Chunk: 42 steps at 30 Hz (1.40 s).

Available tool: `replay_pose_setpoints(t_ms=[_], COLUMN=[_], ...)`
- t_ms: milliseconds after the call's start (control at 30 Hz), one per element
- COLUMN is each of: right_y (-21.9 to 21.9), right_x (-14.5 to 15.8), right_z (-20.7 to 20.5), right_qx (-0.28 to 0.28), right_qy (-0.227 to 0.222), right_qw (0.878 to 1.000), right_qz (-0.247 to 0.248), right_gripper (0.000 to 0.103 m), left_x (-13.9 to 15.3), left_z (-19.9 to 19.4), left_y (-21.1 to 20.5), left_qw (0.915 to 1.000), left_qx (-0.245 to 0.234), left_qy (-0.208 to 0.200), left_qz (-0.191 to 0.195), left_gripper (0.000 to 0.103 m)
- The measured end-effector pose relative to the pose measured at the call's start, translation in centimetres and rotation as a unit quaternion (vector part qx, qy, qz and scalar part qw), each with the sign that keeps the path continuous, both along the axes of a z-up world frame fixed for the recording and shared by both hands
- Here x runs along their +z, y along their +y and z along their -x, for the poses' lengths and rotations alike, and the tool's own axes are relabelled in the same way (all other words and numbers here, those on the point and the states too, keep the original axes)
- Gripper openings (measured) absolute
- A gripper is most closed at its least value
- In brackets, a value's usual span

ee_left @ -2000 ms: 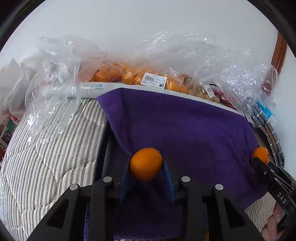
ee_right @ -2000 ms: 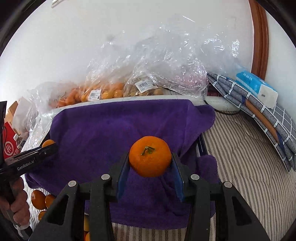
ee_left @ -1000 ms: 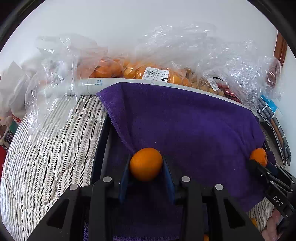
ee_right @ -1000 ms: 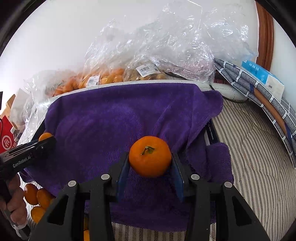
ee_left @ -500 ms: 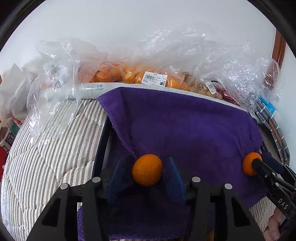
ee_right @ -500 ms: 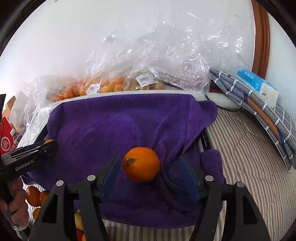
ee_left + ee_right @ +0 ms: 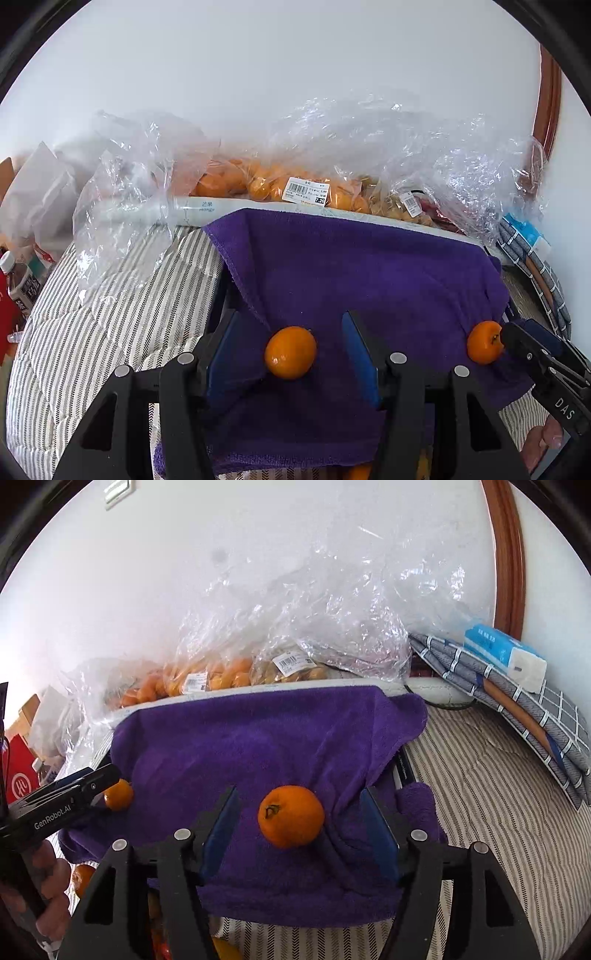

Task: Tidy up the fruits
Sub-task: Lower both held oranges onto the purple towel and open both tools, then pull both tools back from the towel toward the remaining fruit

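A purple towel [image 7: 369, 266] is draped over a low stand on the bed. On its near left part lies a small orange [image 7: 290, 352], between the blue pads of my left gripper [image 7: 289, 317]. Those jaws are opening and neither pad touches the fruit. A bigger orange [image 7: 291, 816], stem turned left, rests on the towel [image 7: 258, 738] inside my right gripper [image 7: 299, 789], which is open with gaps on both sides. Each view shows the other gripper's tip beside its orange: the right one [image 7: 517, 334] by its orange [image 7: 484, 341], the left one [image 7: 107, 775] by its orange [image 7: 118, 794].
Clear plastic bags of oranges [image 7: 266, 184] lie behind the towel against the white wall. A striped quilt [image 7: 92, 314] spreads around. Folded checked cloth with a blue tissue pack [image 7: 506, 653] sits at the right. Loose oranges [image 7: 83, 878] lie below the towel's front left.
Both grippers were shut on their oranges; now both have spread apart and the oranges lie free on the towel. Both views have pulled back and up a little.
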State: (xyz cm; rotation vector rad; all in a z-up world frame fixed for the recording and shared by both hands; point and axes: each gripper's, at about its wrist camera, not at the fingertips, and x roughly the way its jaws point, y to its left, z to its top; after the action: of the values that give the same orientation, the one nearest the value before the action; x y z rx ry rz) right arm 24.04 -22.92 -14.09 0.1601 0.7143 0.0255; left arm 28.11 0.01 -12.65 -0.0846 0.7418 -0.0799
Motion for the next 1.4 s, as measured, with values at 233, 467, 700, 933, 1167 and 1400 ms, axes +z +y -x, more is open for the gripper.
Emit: replay_pose_setpoints(t_ms=[233,467,700,933,1167,1400], right_y=[-0.6,-0.5,1.6,3.7,5.4,7.3], right_x=[1.4,3.0,2.5,0.2,-1.5,-1.9], right_z=[0.2,2.8,6.6,9.2,9.9,9.3], right_qx=[-0.008,0.002,0.028,0.036,0.058,0.065], right_qy=[0.001,0.016,0.031,0.057,0.075,0.077], right_qw=[1.0,0.999,0.999,0.998,0.995,0.995], right_qz=[-0.026,-0.03,-0.001,0.004,-0.014,0.018], right_gripper=[0.067,0.067,0.067,0.067,0.067,0.067], left_x=[1.3,2.9,2.7,1.1,-0.2,-1.3], left_z=[0.7,3.1,6.3,8.8,10.3,10.3], left_y=[-0.2,0.2,2.9,5.8,7.5,8.8], left_qw=[1.0,0.9998,0.9989,0.9982,0.9977,0.9972], left_qx=[-0.002,-0.017,-0.029,-0.018,-0.018,-0.011], left_qy=[-0.005,0.004,0.033,0.058,0.065,0.072], left_qz=[-0.004,0.006,0.016,0.001,0.001,0.018], left_gripper=[0.054,0.054,0.054,0.054,0.054,0.054])
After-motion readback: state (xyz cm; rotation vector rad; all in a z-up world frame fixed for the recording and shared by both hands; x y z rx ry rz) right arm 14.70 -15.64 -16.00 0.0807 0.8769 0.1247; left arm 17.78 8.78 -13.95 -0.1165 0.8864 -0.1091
